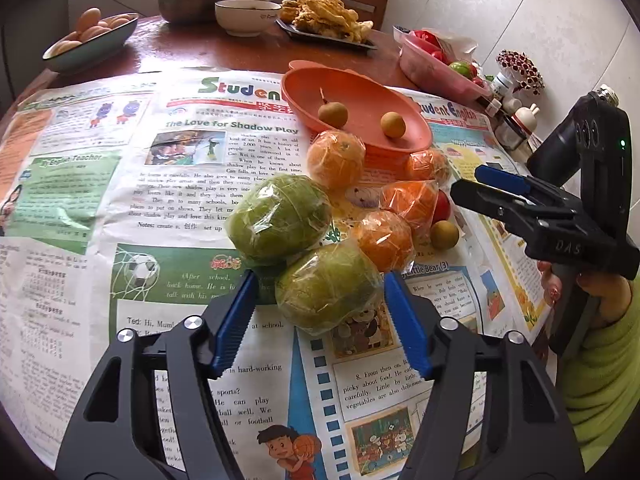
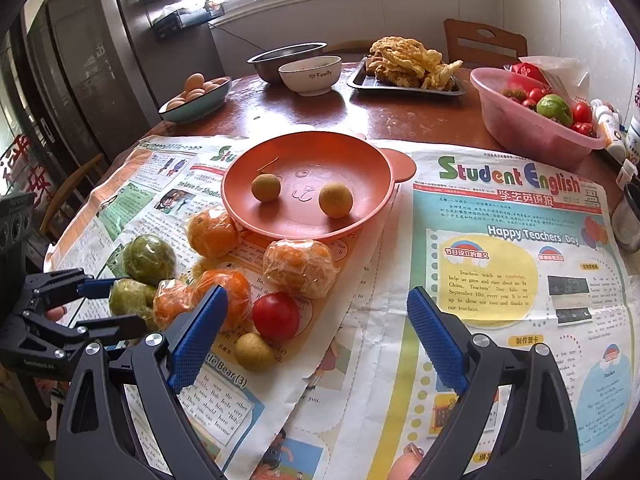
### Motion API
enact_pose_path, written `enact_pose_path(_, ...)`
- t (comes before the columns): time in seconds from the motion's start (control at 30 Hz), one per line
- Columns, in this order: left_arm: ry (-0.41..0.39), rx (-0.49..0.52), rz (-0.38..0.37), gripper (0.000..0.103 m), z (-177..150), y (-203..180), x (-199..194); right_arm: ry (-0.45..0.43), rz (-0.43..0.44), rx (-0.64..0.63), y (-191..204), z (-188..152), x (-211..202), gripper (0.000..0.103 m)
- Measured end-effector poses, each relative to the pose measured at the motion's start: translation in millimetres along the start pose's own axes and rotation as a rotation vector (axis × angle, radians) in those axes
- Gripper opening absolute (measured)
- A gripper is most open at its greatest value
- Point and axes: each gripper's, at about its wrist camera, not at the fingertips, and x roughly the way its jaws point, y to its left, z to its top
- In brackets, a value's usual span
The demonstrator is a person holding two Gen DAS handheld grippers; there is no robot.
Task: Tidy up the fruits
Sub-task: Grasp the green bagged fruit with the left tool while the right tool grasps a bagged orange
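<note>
Blue pads of the left gripper are spread round a wrapped green fruit, no contact seen. At twelve o'clock, two longans lie in the orange plate; the wrapped oranges remain unsorted.

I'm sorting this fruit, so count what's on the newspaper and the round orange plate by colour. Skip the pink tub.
Green plastic-wrapped round fruits: 2
Orange plastic-wrapped round fruits: 4
Red round tomato: 1
Small brown round fruits: 3
Total: 10
</note>
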Motion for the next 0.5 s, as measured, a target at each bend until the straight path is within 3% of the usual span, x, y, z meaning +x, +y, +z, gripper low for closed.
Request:
enact_pose_path(0.07,0.001,-0.001,-0.007,0.054,0.3,1.1,1.2,0.006,0.005,0.004,-0.4,2.8,3.2,0.088)
enact_pose_path(0.33,0.003,0.011,-0.012,0.045,1.9,1.5,3.0,0.048,0.039,0.024,1.3,12.0,23.1,0.056)
enact_pose_path(0.5,0.002,0.015,-0.009,0.044,1.8,0.8,3.5,0.069,0.071,0.037,0.5,11.9,35.5,0.047)
